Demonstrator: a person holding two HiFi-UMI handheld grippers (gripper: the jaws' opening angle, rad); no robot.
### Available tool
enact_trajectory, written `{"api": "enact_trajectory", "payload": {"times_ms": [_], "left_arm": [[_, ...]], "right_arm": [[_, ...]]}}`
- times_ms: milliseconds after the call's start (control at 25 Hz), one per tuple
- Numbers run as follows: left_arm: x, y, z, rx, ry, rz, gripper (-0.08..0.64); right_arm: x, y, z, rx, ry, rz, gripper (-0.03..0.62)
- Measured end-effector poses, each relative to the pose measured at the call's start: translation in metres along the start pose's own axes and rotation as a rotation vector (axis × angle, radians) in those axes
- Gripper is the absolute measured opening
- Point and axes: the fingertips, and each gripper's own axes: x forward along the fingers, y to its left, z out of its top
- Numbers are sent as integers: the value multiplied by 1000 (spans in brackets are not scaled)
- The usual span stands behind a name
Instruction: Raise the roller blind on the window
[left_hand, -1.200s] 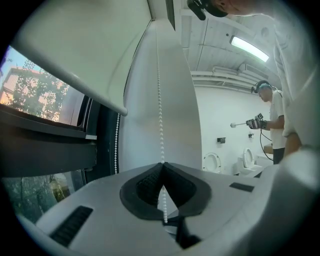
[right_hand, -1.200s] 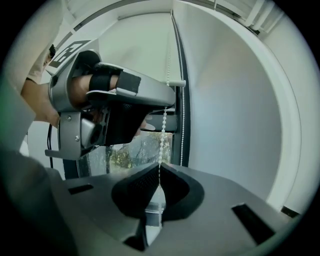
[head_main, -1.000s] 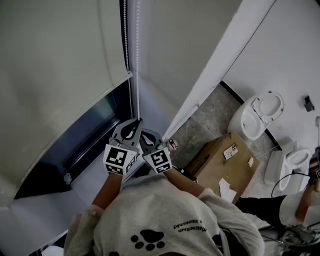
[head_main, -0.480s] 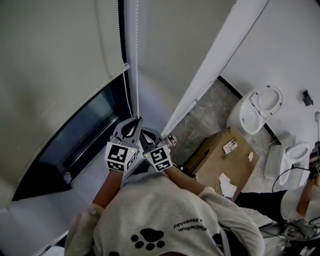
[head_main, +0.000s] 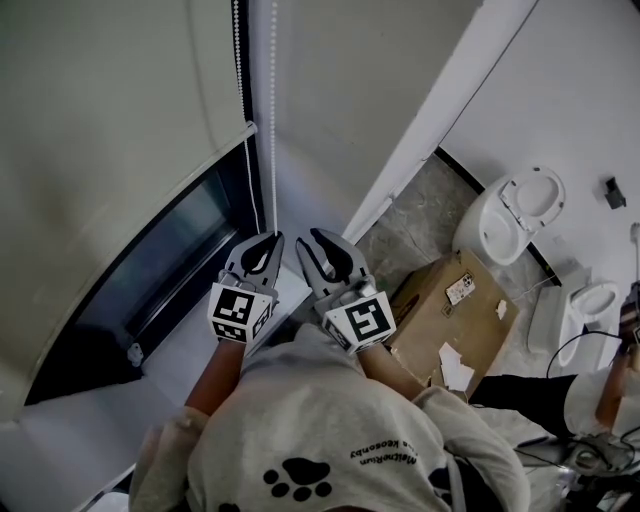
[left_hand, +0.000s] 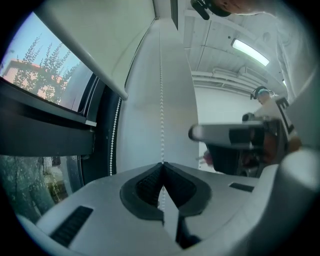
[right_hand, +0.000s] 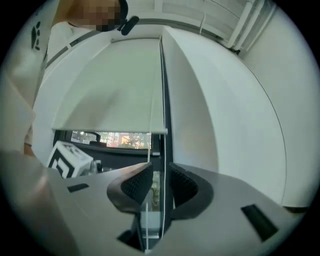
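The pale roller blind (head_main: 110, 120) covers the upper window, and its bottom bar (head_main: 150, 195) hangs above a strip of dark glass (head_main: 180, 250). A white bead chain (head_main: 273, 120) hangs down the frame beside it. My left gripper (head_main: 265, 243) is shut on the front strand; in the left gripper view the bead chain (left_hand: 160, 100) runs straight up from the left gripper (left_hand: 161, 164), with a second strand (left_hand: 115, 135) to its left. My right gripper (head_main: 322, 243) is open just right of the chain, holding nothing. In the right gripper view the right gripper (right_hand: 159, 175) looks up at the blind (right_hand: 110, 90).
A white window sill (head_main: 150, 370) lies below the glass. On the floor to the right are a cardboard box (head_main: 455, 310), a toilet (head_main: 510, 225) and a second one (head_main: 590, 305). Another person's arm (head_main: 600, 400) shows at the far right. A white wall (head_main: 340, 90) stands ahead.
The blind's bottom bar has risen a little, showing more glass. My right gripper has opened and swung right, away from the chain. The left gripper stays shut on it.
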Motion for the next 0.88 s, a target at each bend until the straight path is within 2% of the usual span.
{"api": "enact_trajectory", "payload": {"times_ms": [120,240,360,440,520,720,880], "left_arm": [[1,-4,0,2,-2,-8,8],[3,-9,-1,3,-4,-18,8],[4,-12,-1,6,-4,-27,8],[5,-13,-1,8,-4,-32,8],[5,-13,-1,11,-2,-33,8],[7,-12,-1,16,-1,-31,8],[9,-12,-3,-22,5,-38,8]], "right_arm": [[17,8,40,-21,-13,49,97],[32,13,55,0,3,83,98],[42,16,58,-18,30,93,92],[45,15,62,-29,32,84,46],[47,14,64,-29,32,80,28],[49,11,63,-8,42,79,20],[50,11,60,-16,49,75,20]]}}
